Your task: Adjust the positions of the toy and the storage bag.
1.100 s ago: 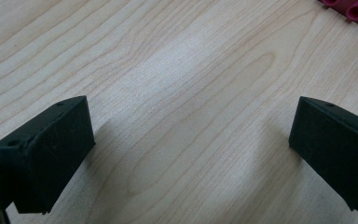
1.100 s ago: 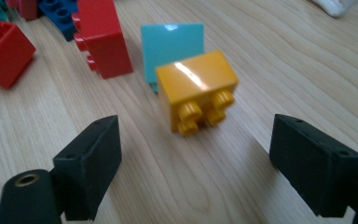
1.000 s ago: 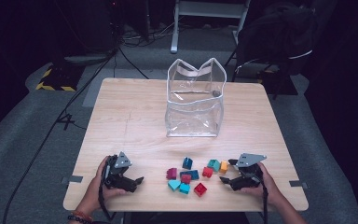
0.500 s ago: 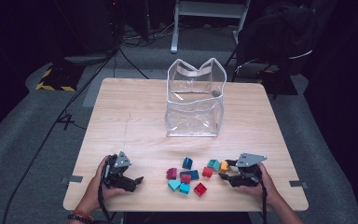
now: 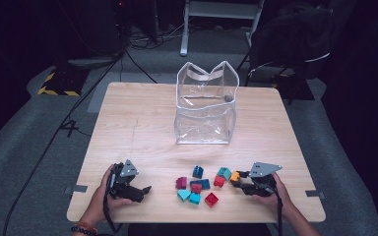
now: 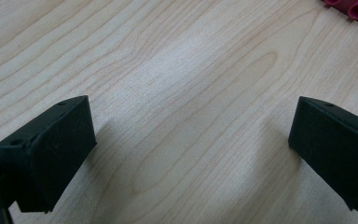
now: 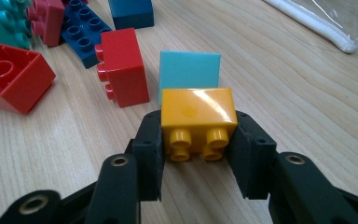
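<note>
- The yellow block sits clamped between the pads of the right gripper, whose jaws have just been closing, low over the table.
- A light blue block stands just beyond it, a red block beside that.
- The left gripper rests with jaws wide apart over bare wood.

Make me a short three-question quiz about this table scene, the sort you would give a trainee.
1. Which colour is the brick between the right gripper's jaws?
2. True or false: the left gripper's jaws are shut on a brick.
3. Which stands farther from the person: A, the clear bag, or B, the pile of bricks?

Key
1. Yellow: the jaws have just been closing, and their pads now press both sides of the yellow brick.
2. False: they stand wide apart over bare table.
3. A, the clear bag.
</note>
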The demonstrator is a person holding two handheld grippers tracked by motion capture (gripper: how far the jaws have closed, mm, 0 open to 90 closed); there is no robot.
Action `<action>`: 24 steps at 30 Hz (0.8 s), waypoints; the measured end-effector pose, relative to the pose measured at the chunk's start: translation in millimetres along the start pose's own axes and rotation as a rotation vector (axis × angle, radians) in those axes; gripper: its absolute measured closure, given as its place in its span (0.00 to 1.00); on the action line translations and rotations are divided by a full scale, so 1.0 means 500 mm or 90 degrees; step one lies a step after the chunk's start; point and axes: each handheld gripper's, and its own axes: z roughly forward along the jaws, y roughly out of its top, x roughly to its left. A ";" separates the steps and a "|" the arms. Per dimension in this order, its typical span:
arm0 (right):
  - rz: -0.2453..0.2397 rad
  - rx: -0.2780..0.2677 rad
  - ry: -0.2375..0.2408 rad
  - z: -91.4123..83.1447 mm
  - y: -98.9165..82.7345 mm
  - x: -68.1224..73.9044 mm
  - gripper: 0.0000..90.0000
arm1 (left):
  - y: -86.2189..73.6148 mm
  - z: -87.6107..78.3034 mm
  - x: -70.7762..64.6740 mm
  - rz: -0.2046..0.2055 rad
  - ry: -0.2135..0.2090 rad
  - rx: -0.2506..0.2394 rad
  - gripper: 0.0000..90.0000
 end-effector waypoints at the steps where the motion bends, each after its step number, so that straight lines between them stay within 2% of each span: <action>1: 0.000 0.000 0.000 0.000 0.000 0.000 0.66 | 0.000 0.000 0.000 0.000 0.000 0.000 0.01; 5: -0.005 0.000 -0.002 -0.001 -0.001 0.001 0.66 | 0.000 0.000 0.000 0.000 0.000 0.000 0.01; 14: 0.009 -0.020 -0.012 -0.014 -0.001 -0.004 0.66 | 0.000 0.000 0.000 0.000 0.001 -0.001 0.01; 20: 0.020 -0.043 -0.028 -0.037 0.006 -0.012 0.66 | 0.000 0.000 0.000 0.000 0.000 0.000 0.01; 24: 0.029 -0.066 -0.047 -0.060 0.024 -0.019 0.66 | 0.000 0.000 0.000 0.000 0.000 0.000 0.01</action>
